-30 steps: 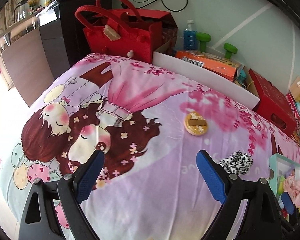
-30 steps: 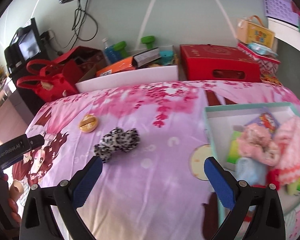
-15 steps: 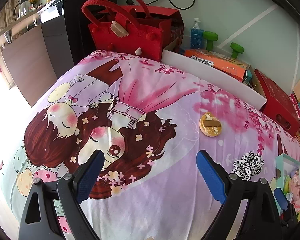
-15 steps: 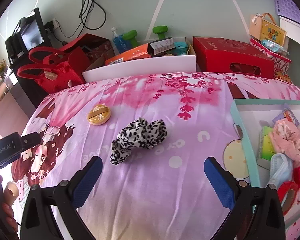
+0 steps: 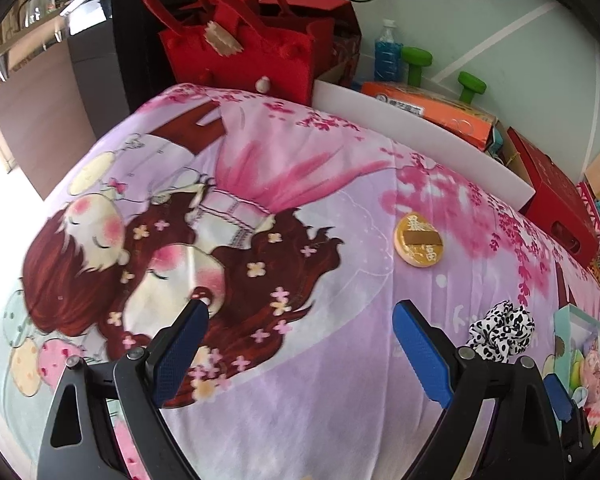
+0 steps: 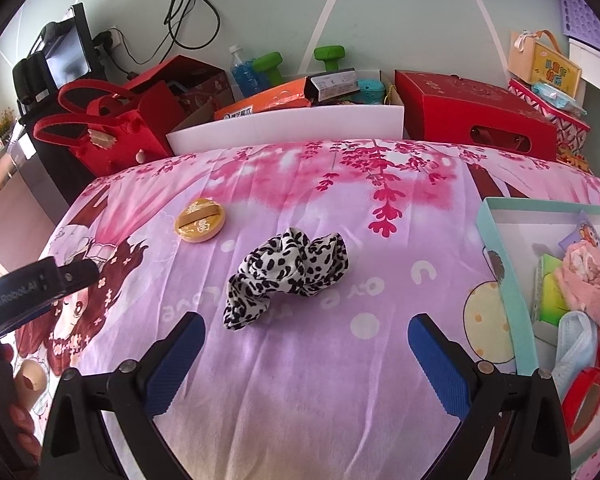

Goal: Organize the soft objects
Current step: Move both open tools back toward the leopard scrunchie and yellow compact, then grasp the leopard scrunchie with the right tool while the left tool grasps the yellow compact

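Item: leopard-print scrunchie (image 6: pixel 288 276), loose on blanket (image 6: pixel 340 360), now nearer my right gripper (image 6: pixel 306 360); jaws apart, empty. Left gripper (image 5: pixel 300 350) likewise spread. Teal box (image 6: pixel 496 240) awaits; pickup next, I judge.

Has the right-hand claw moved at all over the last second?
Yes. The right gripper has moved forward and leftward toward the leopard-print scrunchie: that scrunchie, lying on the bedspread, now looms larger and sits nearly centred between its open jaws.

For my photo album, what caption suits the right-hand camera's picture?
Open right gripper poised before a leopard-print scrunchie on a pink cartoon blanket, teal box of soft items alongside.
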A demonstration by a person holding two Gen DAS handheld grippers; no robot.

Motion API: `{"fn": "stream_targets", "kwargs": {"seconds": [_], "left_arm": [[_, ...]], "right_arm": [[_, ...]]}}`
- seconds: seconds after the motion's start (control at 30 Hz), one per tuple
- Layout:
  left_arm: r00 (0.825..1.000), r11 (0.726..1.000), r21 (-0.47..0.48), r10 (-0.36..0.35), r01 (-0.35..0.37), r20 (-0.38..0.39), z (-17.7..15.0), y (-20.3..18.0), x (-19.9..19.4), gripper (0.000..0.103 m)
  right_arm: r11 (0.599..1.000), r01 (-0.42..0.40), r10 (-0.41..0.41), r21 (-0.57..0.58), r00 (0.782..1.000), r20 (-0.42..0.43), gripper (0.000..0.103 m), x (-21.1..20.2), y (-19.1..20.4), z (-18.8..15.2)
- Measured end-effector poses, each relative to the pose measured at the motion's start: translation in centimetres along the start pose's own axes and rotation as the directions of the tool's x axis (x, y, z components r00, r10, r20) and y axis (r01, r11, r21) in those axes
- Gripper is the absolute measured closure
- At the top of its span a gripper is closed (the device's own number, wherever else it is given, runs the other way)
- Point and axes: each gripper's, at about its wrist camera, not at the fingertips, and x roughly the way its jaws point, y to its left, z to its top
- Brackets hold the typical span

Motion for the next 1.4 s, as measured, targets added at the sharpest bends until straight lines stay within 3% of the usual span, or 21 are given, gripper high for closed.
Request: {"fn": "stream_targets", "kwargs": {"seconds": [0.2, 0.4, 0.47, 0.6, 0.67, 0.83, 1.07, 1.13, 1.2, 1.27, 1.3, 1.4], "left_arm": [[0.999, 0.999, 0.03, -0.045, 0.045, 0.001, 0.3, -1.6, 1.1, 0.01], [0.995, 0.994, 0.066, -0.089, 0.086, 0.051, 2.0, -3.3, 1.7, 0.01], [0.993, 0.993, 0.077, -0.098, 0.093, 0.061, 2.3, -3.8, 1.9, 0.01], [0.992, 0.989, 0.11, -0.105, 0.097, 0.064, 2.6, -5.1, 2.8, 0.01], [0.993, 0.988, 0.122, -0.106, 0.098, 0.06, 2.8, -5.7, 3.5, 0.01], [0.993, 0.984, 0.147, -0.107, 0.1, 0.045, 2.8, -7.0, 5.1, 0.01], [0.995, 0.976, 0.205, -0.084, 0.073, 0.05, 2.5, -9.2, 6.7, 0.011], [0.996, 0.975, 0.216, -0.066, 0.053, 0.055, 2.4, -9.6, 7.2, 0.017], [0.997, 0.975, 0.219, -0.052, 0.037, 0.061, 2.4, -9.7, 7.5, 0.038], [0.996, 0.974, 0.219, -0.063, 0.049, 0.058, 2.4, -9.7, 7.8, 0.042], [0.996, 0.973, 0.223, -0.071, 0.057, 0.057, 2.4, -9.8, 7.8, 0.051], [0.995, 0.969, 0.24, -0.077, 0.058, 0.069, 2.3, -10.0, 7.4, 0.053]], "right_arm": [[1.0, -0.005, 0.005, 0.008, 1.0, -0.007, 0.0, 1.0, -0.3, 0.4], [1.0, -0.001, 0.002, -0.013, 1.0, 0.002, 0.001, 2.3, 0.1, 1.7], [1.0, -0.005, 0.005, -0.016, 1.0, 0.004, 0.014, 2.8, 0.2, 1.8], [1.0, -0.009, 0.009, -0.019, 1.0, -0.001, 0.021, 3.8, 0.1, 2.4], [1.0, -0.014, 0.014, -0.011, 1.0, 0.001, 0.036, 4.2, 0.0, 2.7], [0.999, -0.033, 0.034, -0.01, 0.999, 0.013, 0.059, 4.7, 0.0, 3.3], [0.999, -0.037, 0.036, 0.036, 0.999, 0.023, 0.071, 4.5, -1.5, 3.7], [0.999, -0.032, 0.031, 0.043, 0.999, 0.024, 0.071, 4.4, -1.8, 3.7], [0.998, -0.029, 0.027, 0.049, 0.999, 0.024, 0.071, 4.3, -2.1, 3.8], [0.998, -0.029, 0.028, 0.054, 0.999, 0.024, 0.071, 4.3, -2.3, 3.8], [0.998, -0.03, 0.029, 0.057, 0.999, 0.024, 0.071, 4.3, -2.4, 3.9], [0.997, -0.033, 0.031, 0.065, 0.999, 0.023, 0.071, 4.4, -2.7, 3.8]]}}
